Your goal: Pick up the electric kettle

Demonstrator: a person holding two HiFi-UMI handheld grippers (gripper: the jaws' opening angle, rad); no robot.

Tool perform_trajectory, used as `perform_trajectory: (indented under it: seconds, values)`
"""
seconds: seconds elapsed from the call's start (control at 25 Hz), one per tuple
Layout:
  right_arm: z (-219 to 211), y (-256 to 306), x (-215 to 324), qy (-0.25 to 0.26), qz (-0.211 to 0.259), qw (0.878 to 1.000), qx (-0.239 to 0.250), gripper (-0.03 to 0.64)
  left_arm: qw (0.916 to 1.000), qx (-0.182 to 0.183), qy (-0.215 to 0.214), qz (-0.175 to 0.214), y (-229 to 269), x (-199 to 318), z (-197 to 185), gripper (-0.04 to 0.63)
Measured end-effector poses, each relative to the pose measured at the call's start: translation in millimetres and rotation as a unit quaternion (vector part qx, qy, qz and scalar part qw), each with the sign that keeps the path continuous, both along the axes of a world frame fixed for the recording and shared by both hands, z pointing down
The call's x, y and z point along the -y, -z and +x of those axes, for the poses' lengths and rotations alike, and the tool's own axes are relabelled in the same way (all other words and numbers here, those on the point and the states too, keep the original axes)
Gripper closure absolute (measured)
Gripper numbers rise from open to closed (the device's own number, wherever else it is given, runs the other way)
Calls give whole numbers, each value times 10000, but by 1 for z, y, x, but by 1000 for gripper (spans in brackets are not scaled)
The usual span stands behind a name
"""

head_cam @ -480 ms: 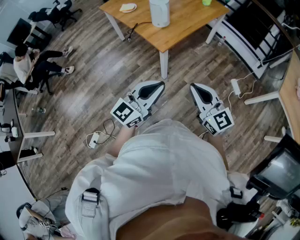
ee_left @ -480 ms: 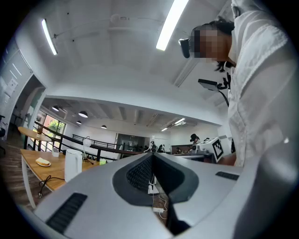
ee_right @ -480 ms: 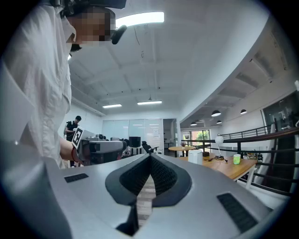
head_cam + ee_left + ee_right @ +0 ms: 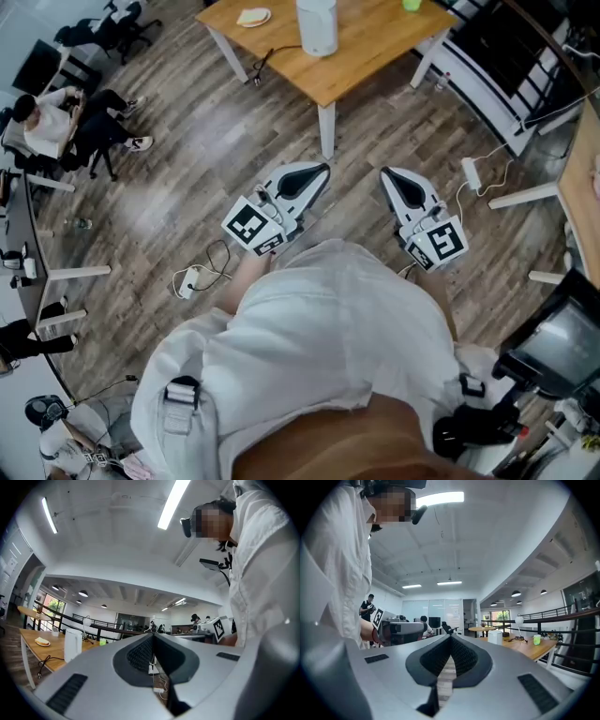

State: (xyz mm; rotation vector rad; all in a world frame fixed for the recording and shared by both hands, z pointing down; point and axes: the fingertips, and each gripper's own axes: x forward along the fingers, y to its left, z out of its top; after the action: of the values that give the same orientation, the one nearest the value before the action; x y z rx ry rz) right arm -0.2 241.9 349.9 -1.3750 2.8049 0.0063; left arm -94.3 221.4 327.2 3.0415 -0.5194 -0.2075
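Note:
The white electric kettle (image 4: 317,25) stands upright on a wooden table (image 4: 370,56) at the top of the head view, far from both grippers. My left gripper (image 4: 317,172) and right gripper (image 4: 388,175) are held side by side over the floor in front of the person's white shirt. Both point toward the table, shut, with nothing in them. The left gripper view shows the kettle (image 4: 72,644) small at the left beyond the left gripper (image 4: 153,637). From the right gripper (image 4: 450,638) the kettle (image 4: 495,636) sits right of centre, far off.
On the table lie a plate with bread (image 4: 255,16) and a green cup (image 4: 413,5); a black cable (image 4: 272,52) runs off its edge. Power strips (image 4: 188,279) (image 4: 471,172) with cords lie on the wood floor. A seated person (image 4: 42,127) is far left, a monitor (image 4: 562,342) lower right.
Both grippers have kept still. The seated person at the far left of the head view has shifted up and to the left.

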Motion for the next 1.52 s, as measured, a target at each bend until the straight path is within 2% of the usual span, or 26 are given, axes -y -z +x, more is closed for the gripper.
perform_trajectory:
  seconds: [0.36, 0.68, 1.2, 1.52]
  values:
    - [1, 0, 2, 5, -6, 10000, 14, 606, 10000, -7, 3, -35, -1, 3, -1, 586]
    - [12, 0, 6, 111, 23, 9993, 347, 604, 10000, 23, 44, -71, -7, 9, 8, 586]
    - [46, -3, -4, 246, 81, 9993, 288, 603, 9997, 25, 237, 25, -6, -2, 41, 586]
    - [62, -9, 3, 325, 17, 9990, 303, 603, 9990, 64, 445, -47, -16, 4, 47, 586]
